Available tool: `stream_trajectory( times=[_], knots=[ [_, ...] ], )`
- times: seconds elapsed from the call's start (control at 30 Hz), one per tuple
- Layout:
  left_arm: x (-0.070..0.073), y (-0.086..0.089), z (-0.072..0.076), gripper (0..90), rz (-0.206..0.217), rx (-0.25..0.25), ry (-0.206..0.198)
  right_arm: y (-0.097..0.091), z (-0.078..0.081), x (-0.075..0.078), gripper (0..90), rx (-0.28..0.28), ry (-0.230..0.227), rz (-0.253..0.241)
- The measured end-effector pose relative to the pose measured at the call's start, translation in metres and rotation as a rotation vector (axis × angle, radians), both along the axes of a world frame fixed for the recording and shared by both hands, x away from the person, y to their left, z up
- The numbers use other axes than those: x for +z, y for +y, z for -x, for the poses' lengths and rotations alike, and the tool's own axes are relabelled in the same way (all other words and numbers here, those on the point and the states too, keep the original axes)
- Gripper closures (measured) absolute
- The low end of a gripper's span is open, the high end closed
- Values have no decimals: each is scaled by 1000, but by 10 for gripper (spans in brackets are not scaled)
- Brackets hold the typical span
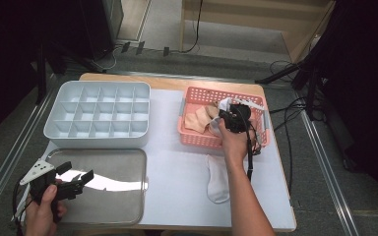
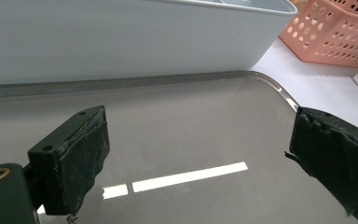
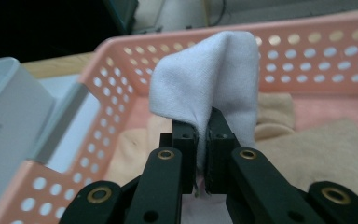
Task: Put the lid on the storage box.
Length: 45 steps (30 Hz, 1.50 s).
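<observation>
A white sock [image 3: 214,79], bunched and folded upright, is pinched above the pink basket [image 3: 307,51].

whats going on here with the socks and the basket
A person works with a hand-held gripper in each hand. The right hand-held gripper is shut on a white sock over the pink basket. The left hand-held gripper hovers open over the metal tray. Another white sock lies on the table.

A salmon-pink plastic basket [image 1: 191,135] dotted with round holes holds beige cloths [image 1: 200,119] and a white cloth [image 3: 214,79]. The pale grey-blue divided plastic organiser [image 1: 98,139] sits beside a silver-grey metal tray [image 1: 118,169]. Another white sock [image 1: 216,179] lies on the white table cover [image 1: 177,187].
</observation>
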<state>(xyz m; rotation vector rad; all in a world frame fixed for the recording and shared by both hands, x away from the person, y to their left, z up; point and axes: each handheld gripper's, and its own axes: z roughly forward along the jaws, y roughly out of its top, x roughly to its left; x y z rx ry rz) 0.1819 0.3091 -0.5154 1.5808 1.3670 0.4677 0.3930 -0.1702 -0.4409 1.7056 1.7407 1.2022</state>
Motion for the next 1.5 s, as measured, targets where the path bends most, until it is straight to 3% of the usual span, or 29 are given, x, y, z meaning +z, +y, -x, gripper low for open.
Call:
stream_trajectory(
  times=[0.17,0.33,0.57,0.7,0.73,0.83,0.97,1.1,1.27,1.33,1.4,1.5],
  knots=[
    [0,0,-1,55,2,-2,0,-1,4,9,867,18,-64,-8],
    [0,-1,-1,55,4,-1,-1,-6,6,16,868,30,-93,-81],
    [-1,-3,-1,55,-2,-6,1,-7,8,29,867,48,-135,-90],
    [-1,-2,0,55,-1,-4,0,-6,7,33,867,44,-138,-70],
    [0,-2,0,55,0,-2,1,-5,5,30,866,34,-119,-20],
    [0,-1,0,55,-2,-1,0,-7,0,19,865,7,-53,29],
    [-1,-1,0,55,3,-2,1,-14,-6,-4,862,7,102,55],
    [-1,-1,-1,55,0,0,1,-16,-11,-18,852,46,241,82],
    [-1,-1,-1,55,-2,-2,2,-17,-16,-22,803,89,332,62],
    [-1,-2,-1,55,-2,-2,3,-17,-20,-22,740,112,382,76],
    [-1,-2,-1,55,-2,-4,3,-15,-26,-22,671,152,466,82],
    [-1,-3,-1,55,-2,-5,2,-13,-32,-22,620,166,533,114]
  ],
)
